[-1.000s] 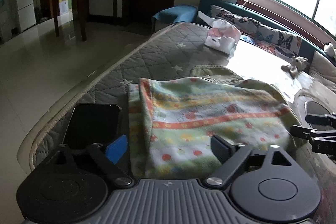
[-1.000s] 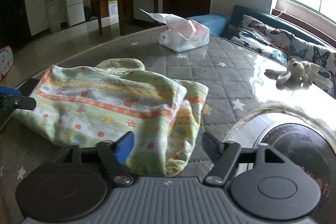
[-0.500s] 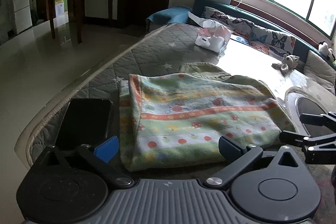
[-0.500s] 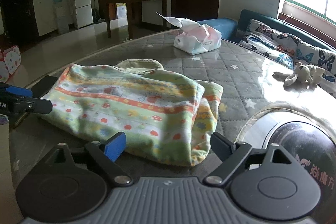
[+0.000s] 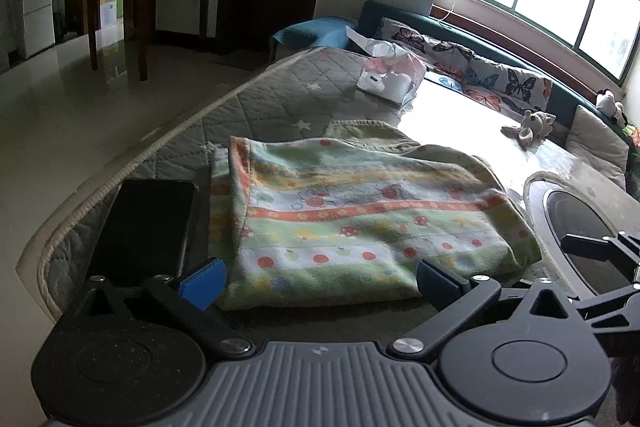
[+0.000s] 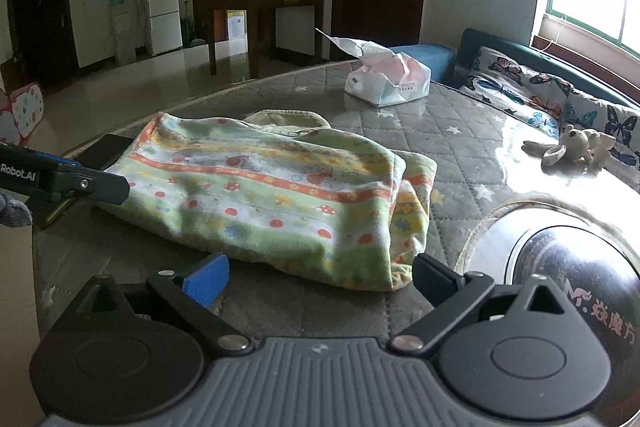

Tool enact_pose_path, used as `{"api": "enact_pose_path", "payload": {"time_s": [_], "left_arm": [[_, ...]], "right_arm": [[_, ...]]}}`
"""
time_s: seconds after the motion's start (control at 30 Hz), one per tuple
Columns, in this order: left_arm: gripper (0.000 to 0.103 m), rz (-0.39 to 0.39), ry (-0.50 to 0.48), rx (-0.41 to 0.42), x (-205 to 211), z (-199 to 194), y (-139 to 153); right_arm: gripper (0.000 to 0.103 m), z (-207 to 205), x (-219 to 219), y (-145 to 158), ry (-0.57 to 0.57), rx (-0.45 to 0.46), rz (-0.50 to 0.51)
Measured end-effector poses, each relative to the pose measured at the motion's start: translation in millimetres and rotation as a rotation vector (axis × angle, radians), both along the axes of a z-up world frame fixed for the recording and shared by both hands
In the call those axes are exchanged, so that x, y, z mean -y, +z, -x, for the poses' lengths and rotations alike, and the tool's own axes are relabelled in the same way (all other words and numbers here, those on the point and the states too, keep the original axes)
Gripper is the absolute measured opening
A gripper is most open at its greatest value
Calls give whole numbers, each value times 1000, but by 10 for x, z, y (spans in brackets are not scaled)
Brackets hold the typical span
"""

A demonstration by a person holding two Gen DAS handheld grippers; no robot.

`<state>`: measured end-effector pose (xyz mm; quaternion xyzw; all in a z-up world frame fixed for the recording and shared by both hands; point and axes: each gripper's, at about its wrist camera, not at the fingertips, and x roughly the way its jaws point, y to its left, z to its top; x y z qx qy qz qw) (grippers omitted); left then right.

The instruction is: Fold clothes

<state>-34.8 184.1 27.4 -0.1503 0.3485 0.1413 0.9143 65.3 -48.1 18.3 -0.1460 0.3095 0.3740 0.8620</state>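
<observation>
The folded garment (image 5: 360,223) lay on the quilted surface (image 5: 280,107) beside a phone (image 5: 148,227). Left tongs (image 5: 320,277) and right tongs (image 6: 320,277) had just been opening, released, nothing between them; best withdrawn low and level, leaving the folds undisturbed.

1 folded patterned cloth (image 5: 360,223), 1 olive garment (image 5: 368,135) under it, 1 phone (image 5: 148,227), 1 tissue pack (image 5: 390,75), 1 plush toy (image 5: 528,127) at frame right, 1 fridge (image 6: 162,7) upper left, 2 claws: left claw (image 5: 320,287), right claw (image 6: 320,281).
</observation>
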Motion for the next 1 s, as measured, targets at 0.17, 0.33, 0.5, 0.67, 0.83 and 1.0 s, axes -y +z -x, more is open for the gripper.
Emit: {"api": "enact_pose_path", "payload": {"time_s": [0.17, 0.33, 0.5, 0.67, 0.83, 1.0], "left_arm": [[103, 2, -6, -19, 55, -3, -42], [103, 5, -22, -39, 124, -6, -73], [103, -6, -38, -55, 220, -15, -99], [103, -18, -44, -75, 296, -24, -138], [103, -16, -51, -90, 345, -16, -181], [103, -12, -51, -96, 372, -5, -204]], "right_arm": [[102, 75, 37, -11, -11, -6, -13], [103, 121, 92, -32, -33, -13, -22], [103, 129, 143, -31, -50, -17, -27], [103, 156, 183, -44, -63, -26, -37], [103, 198, 199, -84, -74, -45, -46], [103, 226, 214, -118, -92, -59, -53]]}}
